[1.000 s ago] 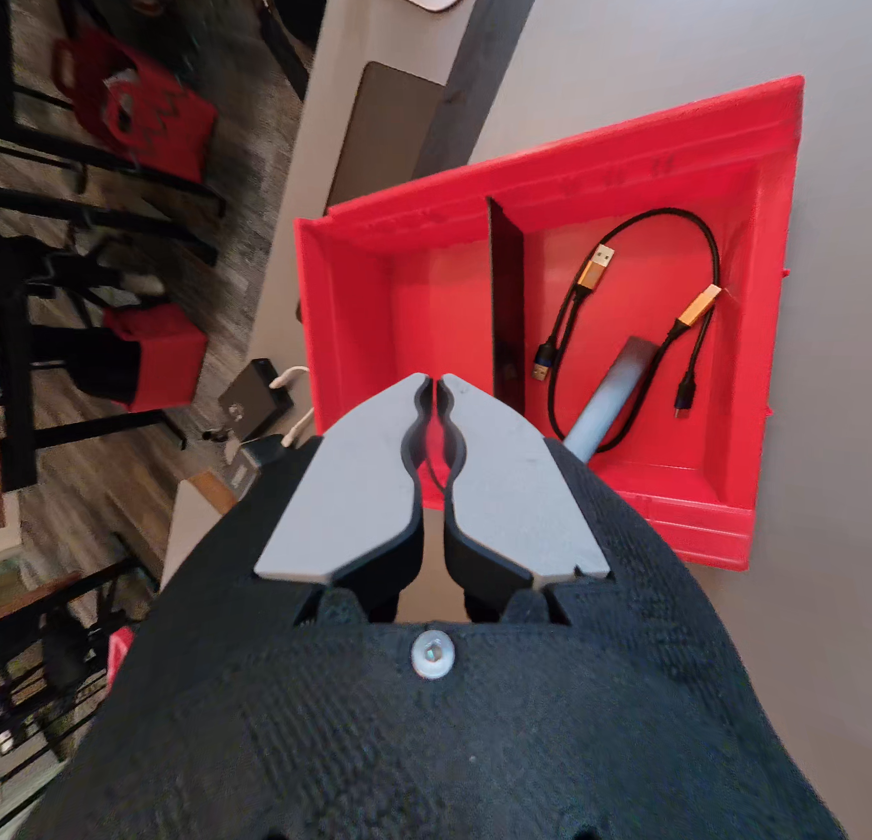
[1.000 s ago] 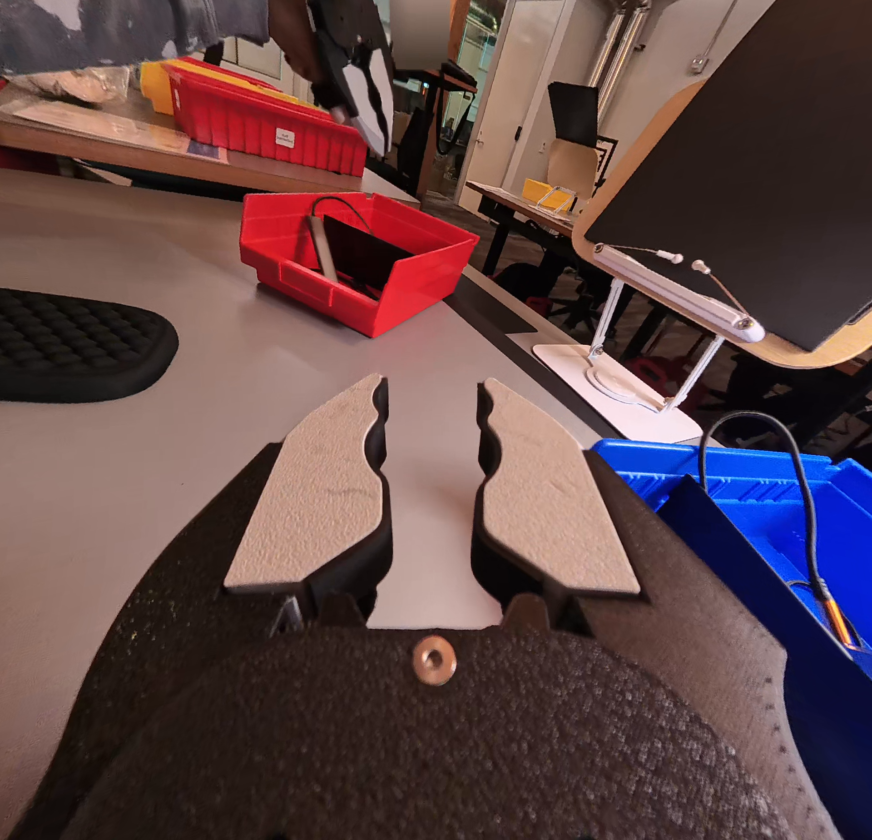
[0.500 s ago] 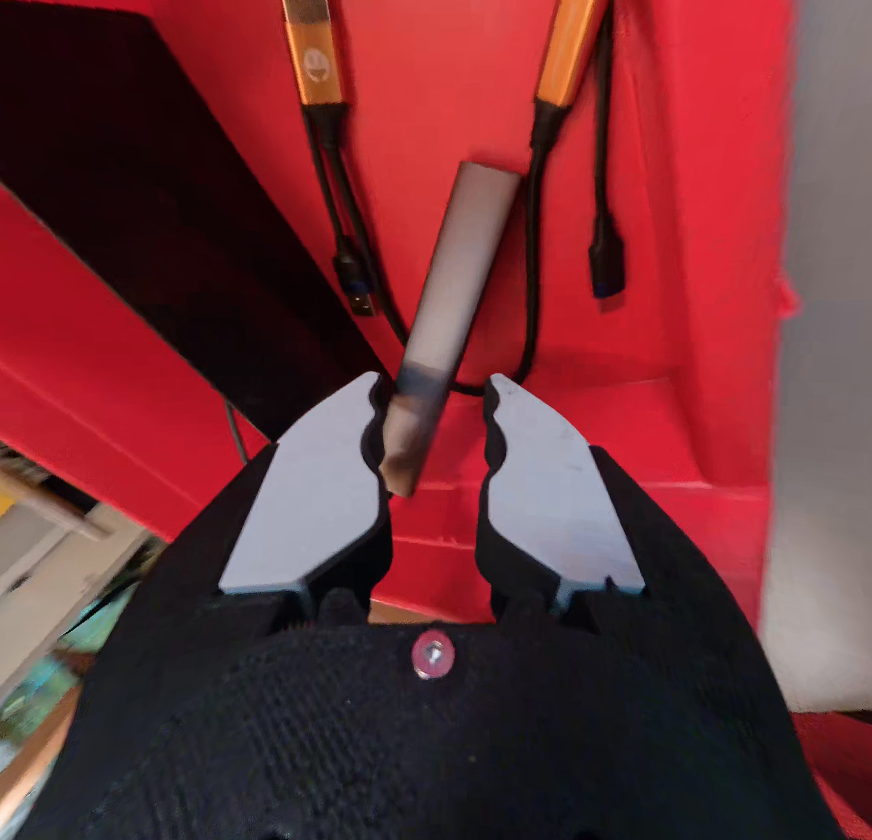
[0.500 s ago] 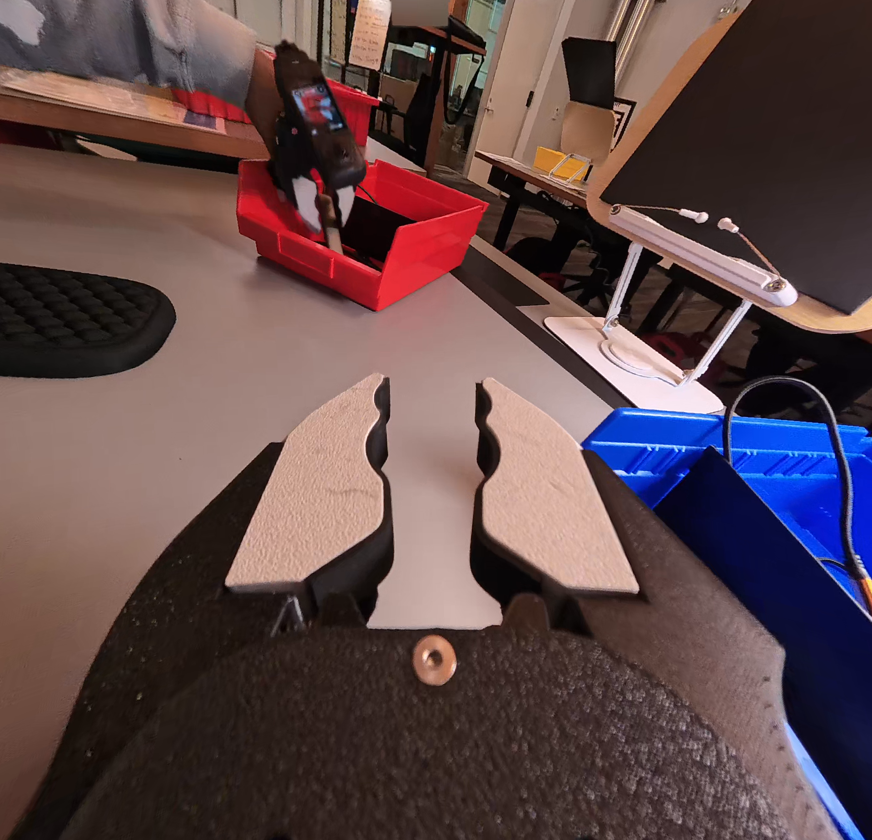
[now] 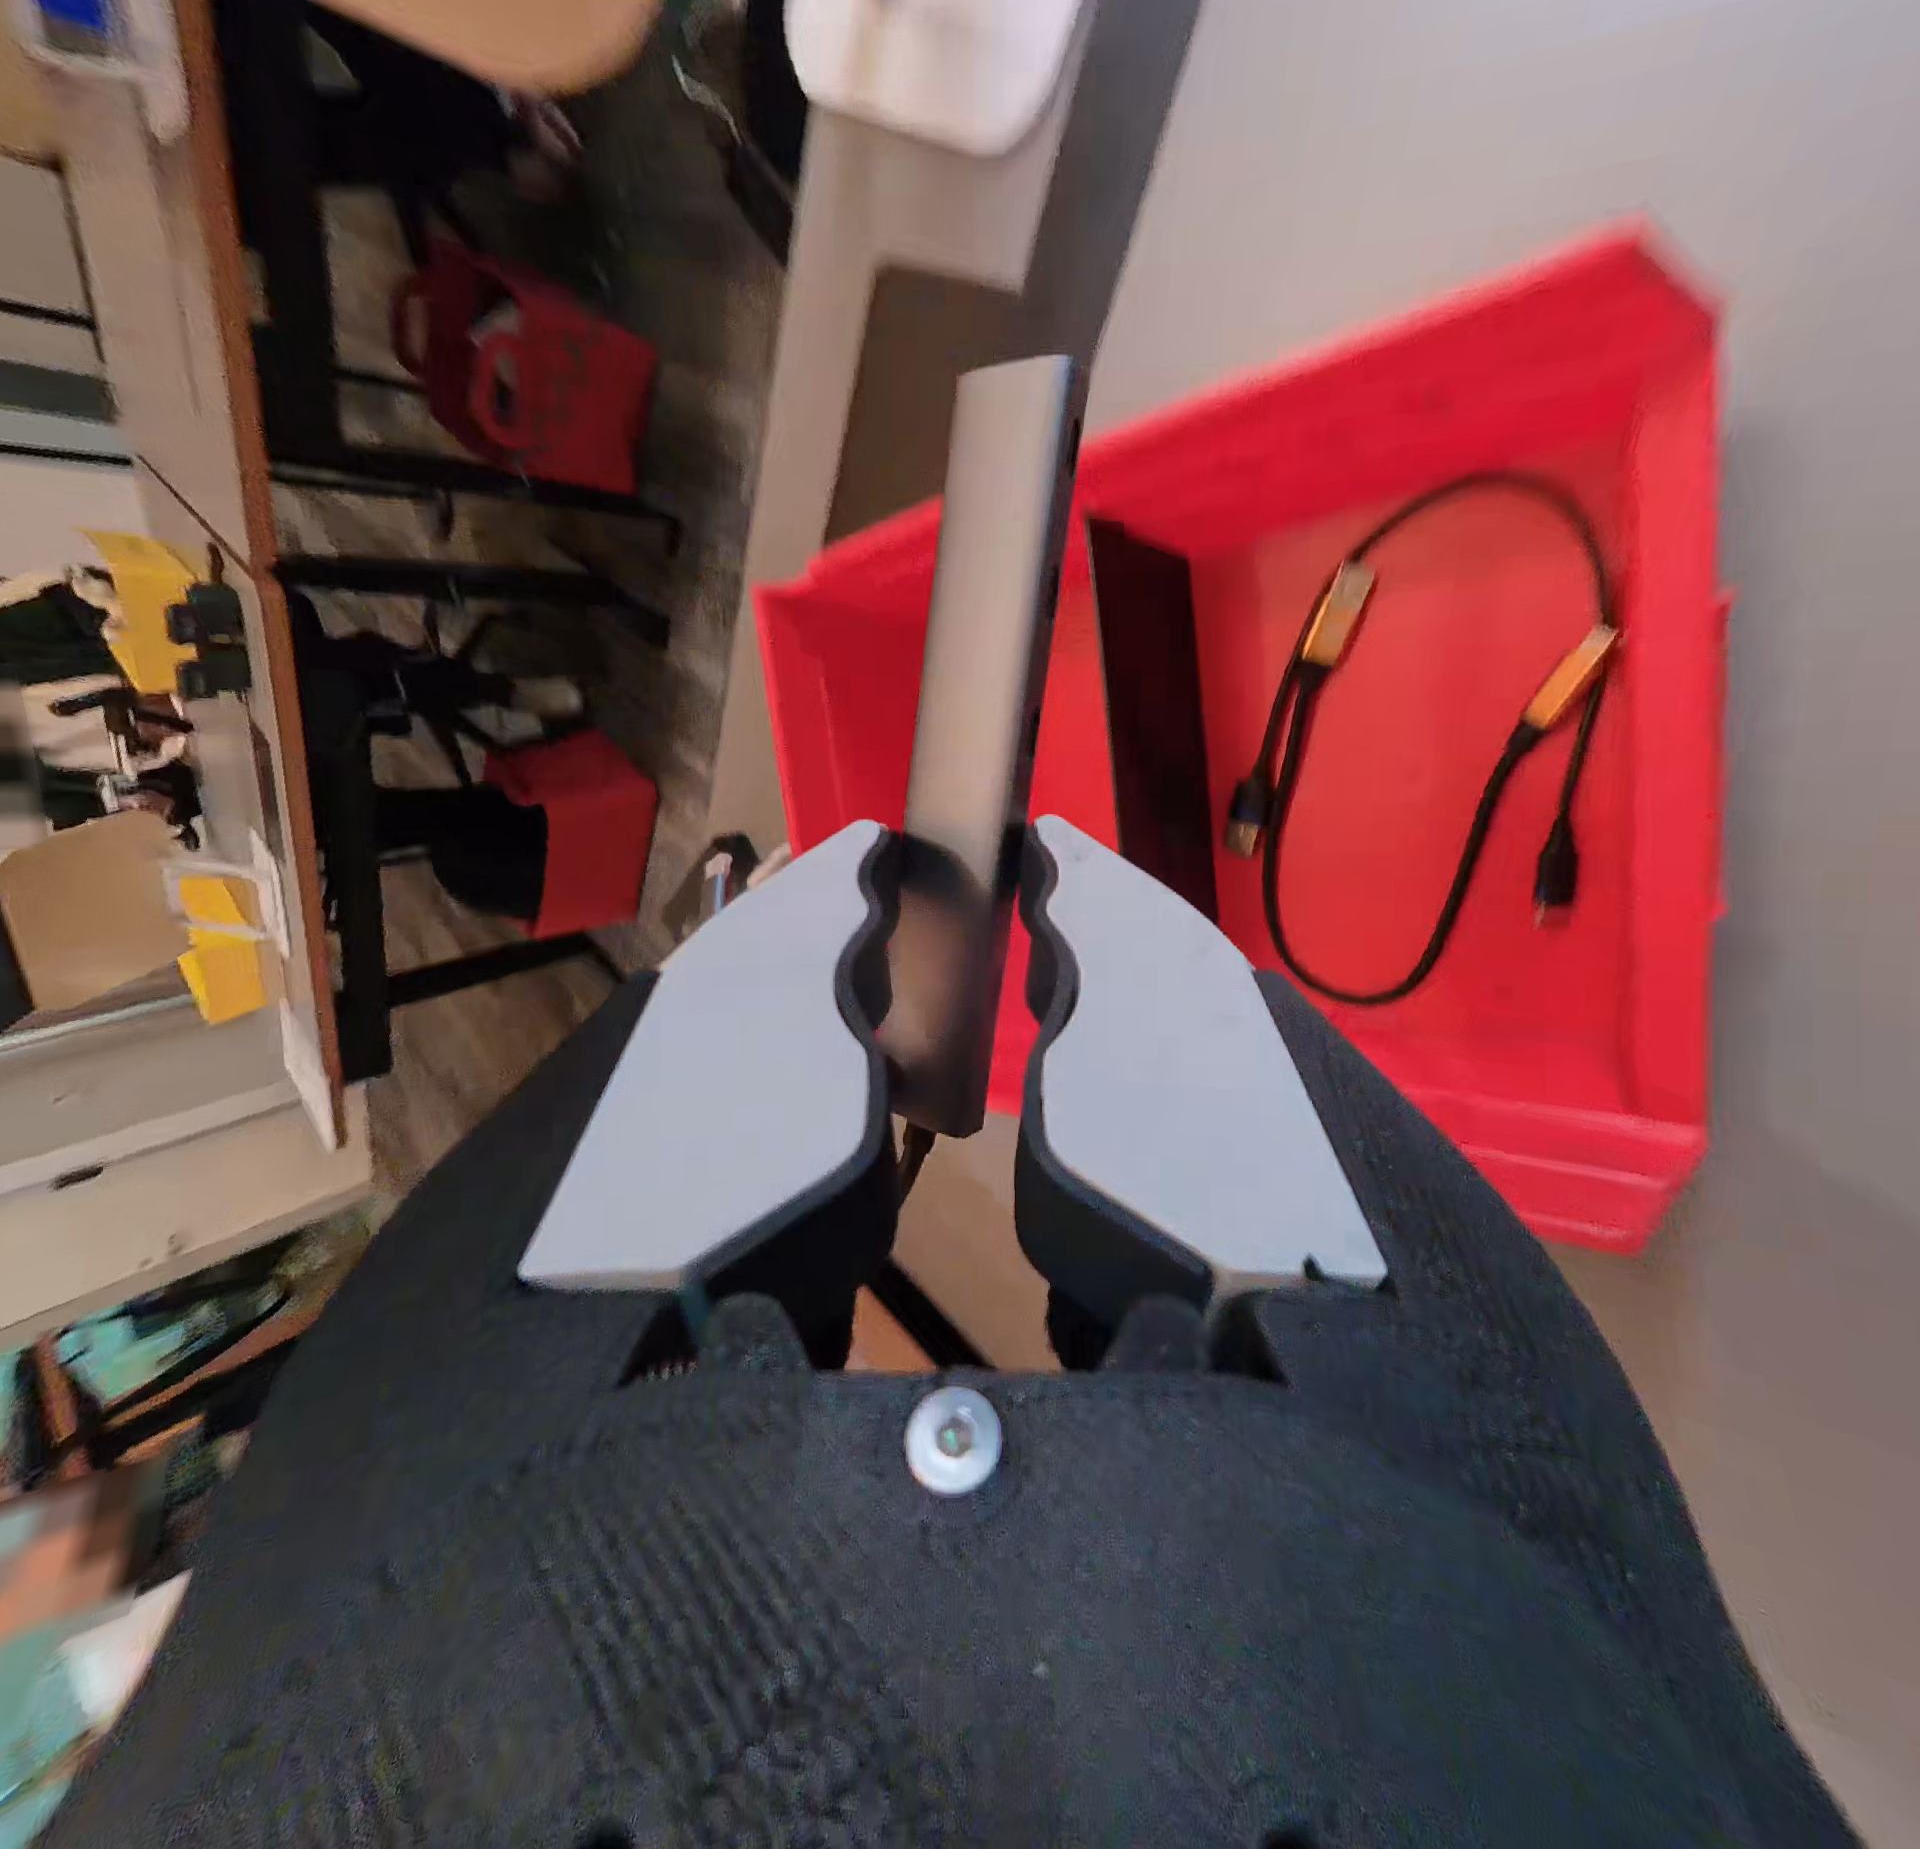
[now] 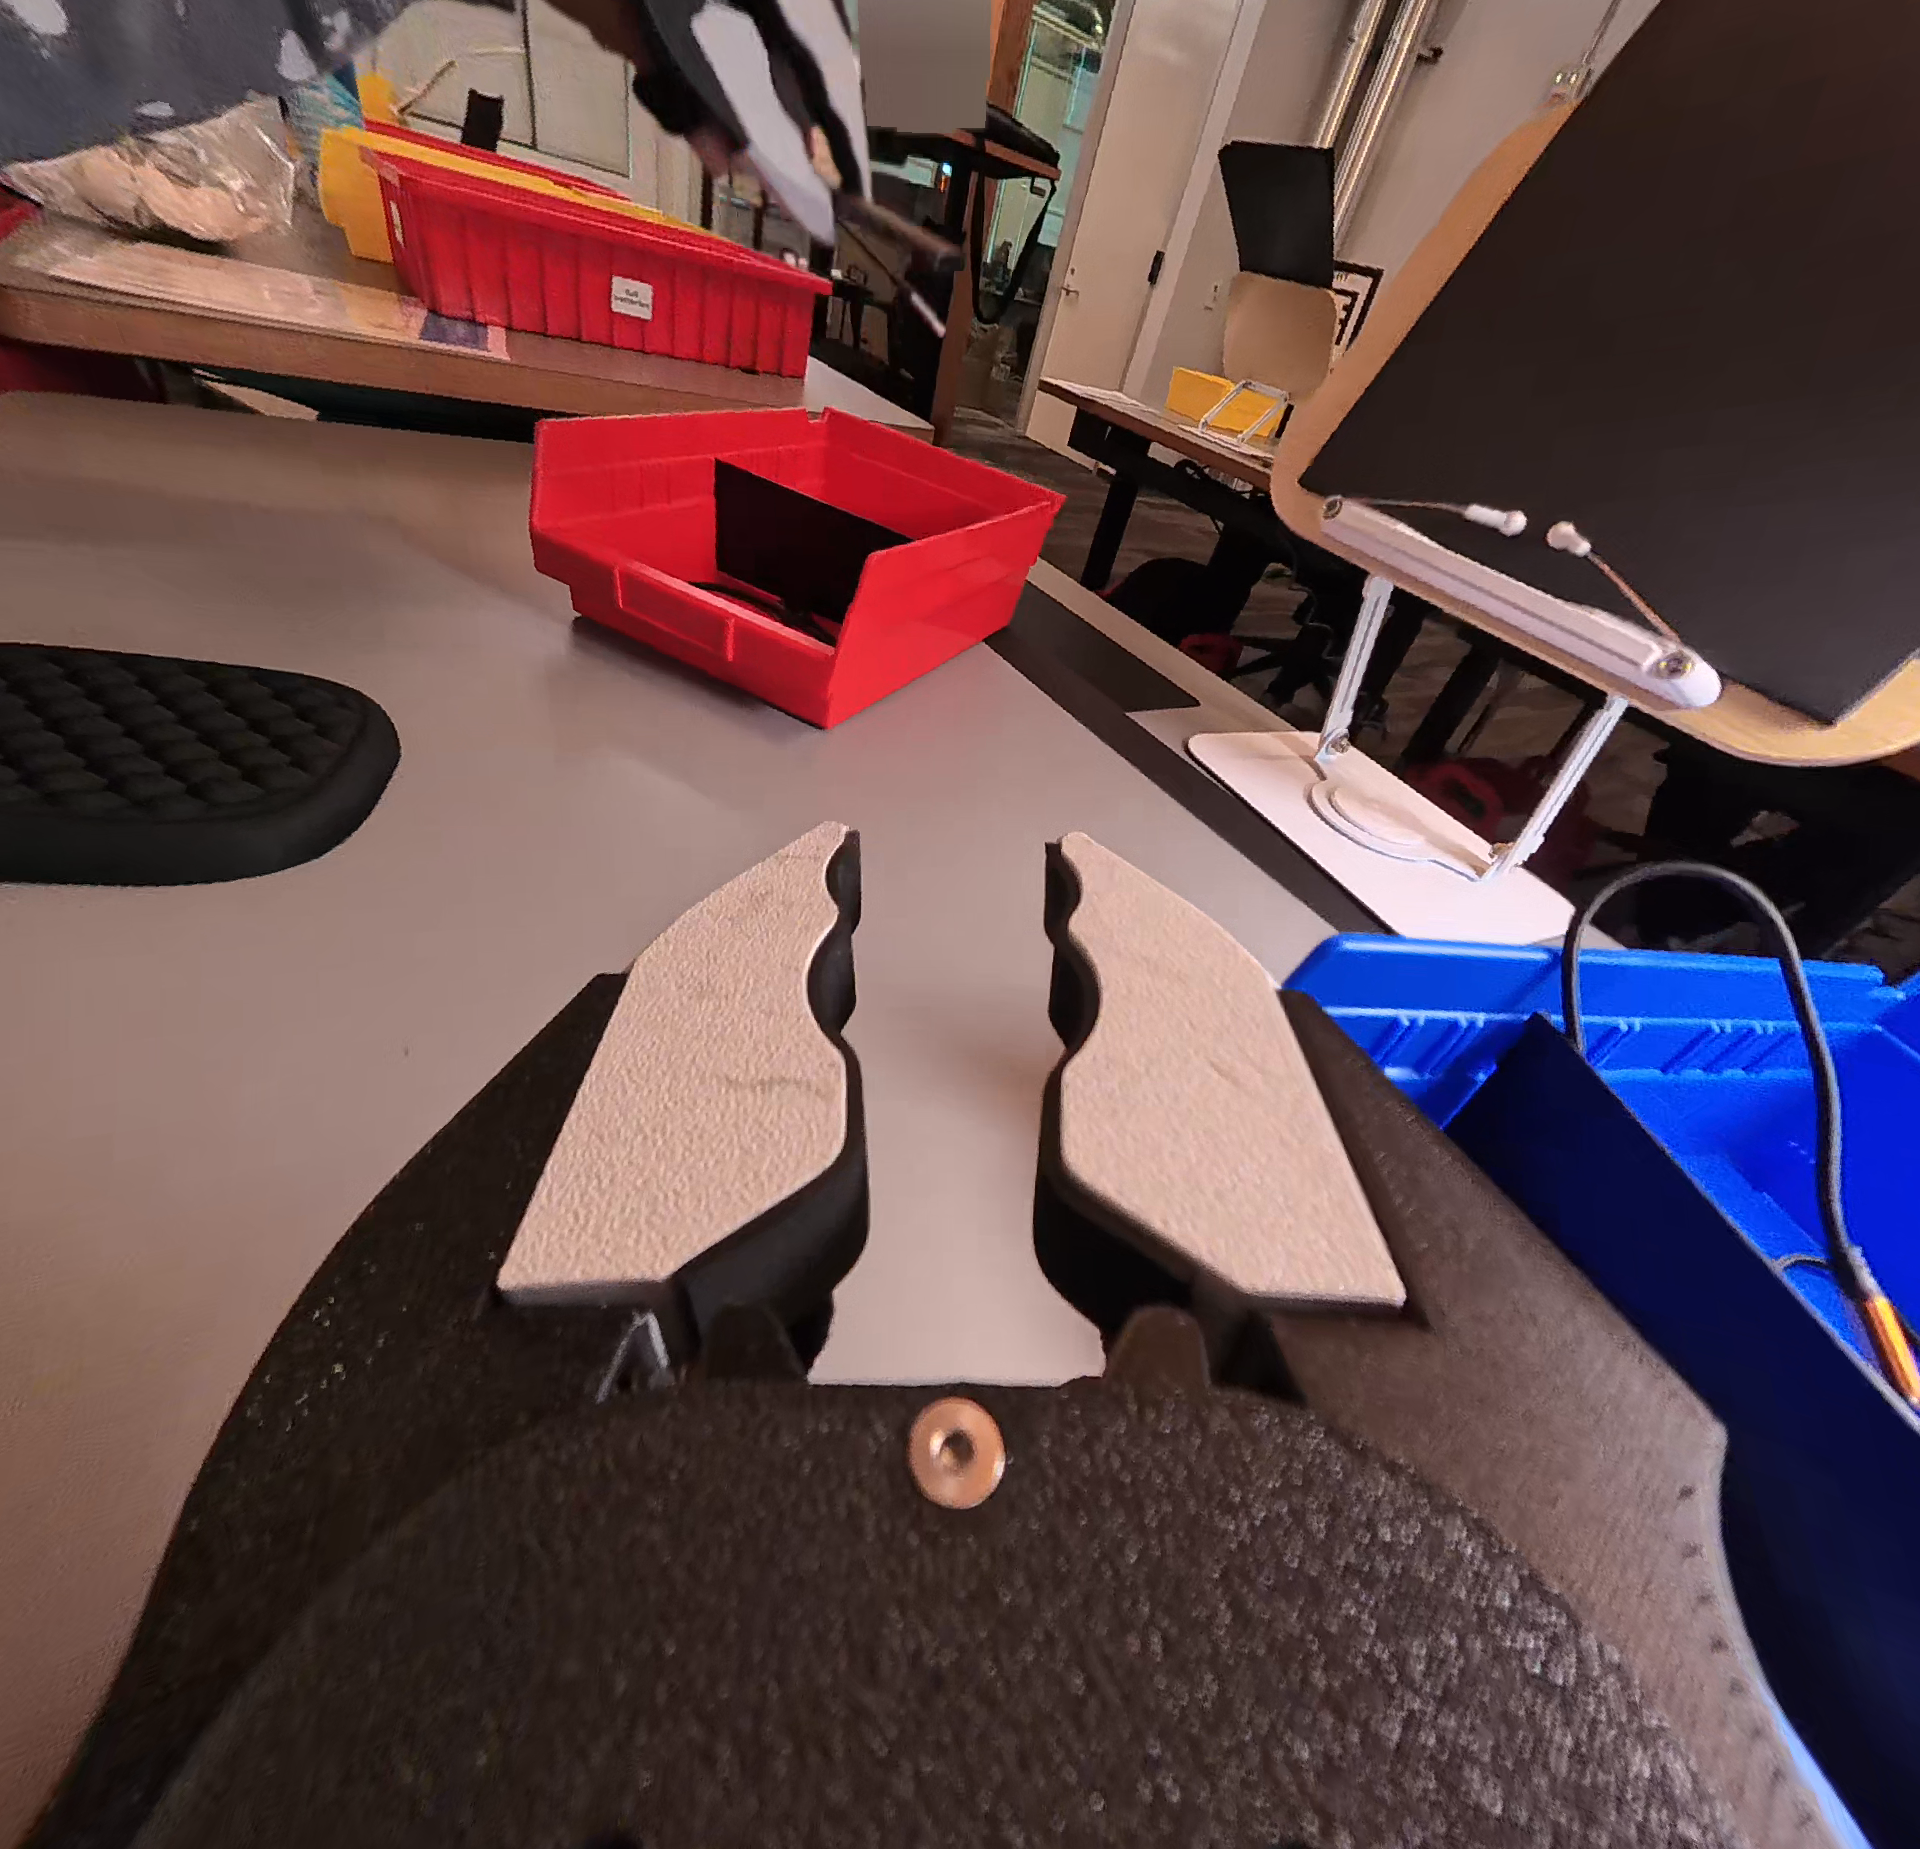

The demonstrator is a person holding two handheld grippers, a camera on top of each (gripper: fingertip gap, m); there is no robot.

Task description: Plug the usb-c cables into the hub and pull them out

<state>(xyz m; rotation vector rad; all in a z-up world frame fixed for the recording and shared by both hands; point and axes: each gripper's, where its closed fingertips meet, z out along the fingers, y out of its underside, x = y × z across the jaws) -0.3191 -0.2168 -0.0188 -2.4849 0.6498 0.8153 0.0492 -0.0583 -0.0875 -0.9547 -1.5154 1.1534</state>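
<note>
Left gripper [image 5: 951, 849] clamped (raised high); right gripper [image 6: 951, 849] parted.

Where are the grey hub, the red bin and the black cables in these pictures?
grey hub [image 5: 992, 594]: left wrist view, on its long flat face above the claw.
red bin [image 5: 1673, 760]: left wrist view, on its right wall.
black cables [image 5: 1455, 874]: left wrist view, on the cord's lower run.

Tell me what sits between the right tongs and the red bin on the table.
Nothing: in the right wrist view, only bare grey table runs from the open right tongs up to the red bin.
</note>
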